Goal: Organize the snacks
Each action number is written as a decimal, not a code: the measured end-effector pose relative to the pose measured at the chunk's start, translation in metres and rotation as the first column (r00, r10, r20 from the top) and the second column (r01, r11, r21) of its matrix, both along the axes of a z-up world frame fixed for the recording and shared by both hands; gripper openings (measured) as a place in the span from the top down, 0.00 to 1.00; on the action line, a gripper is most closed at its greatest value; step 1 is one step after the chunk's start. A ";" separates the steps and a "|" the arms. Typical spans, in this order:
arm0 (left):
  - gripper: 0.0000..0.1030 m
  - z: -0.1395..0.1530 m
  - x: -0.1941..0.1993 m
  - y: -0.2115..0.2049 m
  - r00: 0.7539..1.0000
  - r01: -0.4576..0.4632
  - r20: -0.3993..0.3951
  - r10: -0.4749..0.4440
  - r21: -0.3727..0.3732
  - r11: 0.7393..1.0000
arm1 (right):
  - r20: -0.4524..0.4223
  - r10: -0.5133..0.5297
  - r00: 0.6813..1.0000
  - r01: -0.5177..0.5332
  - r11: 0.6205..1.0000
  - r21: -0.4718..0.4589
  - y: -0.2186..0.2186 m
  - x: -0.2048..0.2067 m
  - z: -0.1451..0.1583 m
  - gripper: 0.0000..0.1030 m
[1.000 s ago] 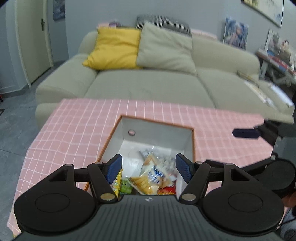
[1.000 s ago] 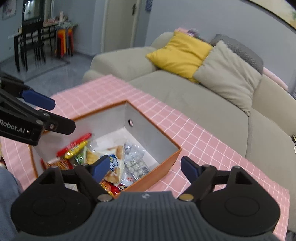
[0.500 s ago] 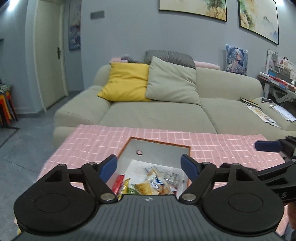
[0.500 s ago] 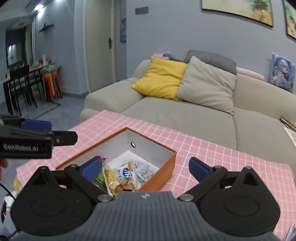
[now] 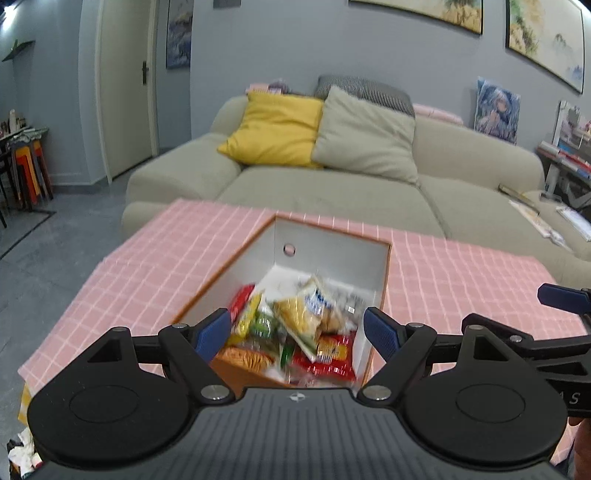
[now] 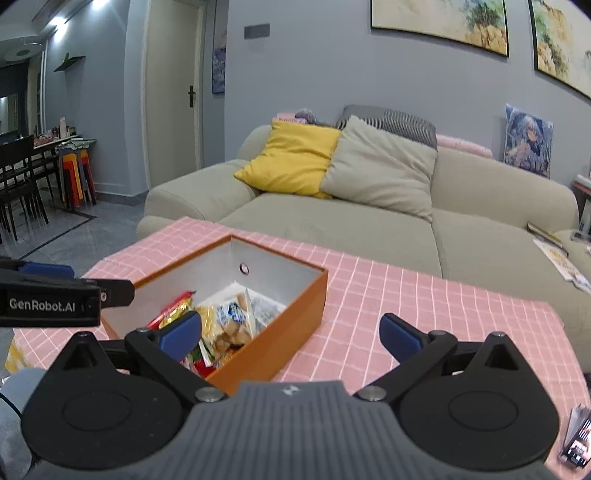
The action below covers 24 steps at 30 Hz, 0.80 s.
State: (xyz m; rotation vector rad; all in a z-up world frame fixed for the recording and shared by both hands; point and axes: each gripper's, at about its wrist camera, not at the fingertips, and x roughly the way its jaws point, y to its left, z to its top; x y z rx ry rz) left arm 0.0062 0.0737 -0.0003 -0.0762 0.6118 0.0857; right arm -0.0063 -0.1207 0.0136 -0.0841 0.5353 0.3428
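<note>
Box [image 5: 384, 266] nearer; pink checked cloth [image 5: 122, 280], blurred snacks [image 5: 295, 325].

The room is dim and bluish, lit by ceiling lights [image 6: 59, 20] at upper left. Motion blur smears the snack packets [image 5: 295, 325] and the pink checked cloth [image 5: 122, 273] in the left view. Fisheye distortion bends the door frame [image 5: 99, 110], and the corners go black.

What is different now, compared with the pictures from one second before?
Both grippers' jaws have just been opening: the left gripper and the right gripper now stand wide, with nothing held between them. Both views have tilted up from the orange box toward the sofa. The snack packets stay in the box on the pink cloth.
</note>
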 end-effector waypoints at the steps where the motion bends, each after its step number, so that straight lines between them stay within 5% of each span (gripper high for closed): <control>1: 0.07 -0.003 0.000 0.000 1.000 0.001 -0.012 -0.001 0.001 1.000 | -0.009 -0.002 1.000 0.002 1.000 -0.002 0.000 0.000 -0.003 0.04; 12: 0.07 -0.027 0.006 -0.004 0.993 0.011 -0.117 -0.010 0.004 1.000 | -0.100 -0.014 0.995 0.010 0.999 -0.040 0.005 0.012 -0.036 0.04; 24: 0.07 -0.028 0.007 -0.004 0.989 0.007 -0.144 -0.006 0.005 1.000 | -0.112 -0.004 0.994 0.000 0.999 -0.042 0.009 0.014 -0.042 0.04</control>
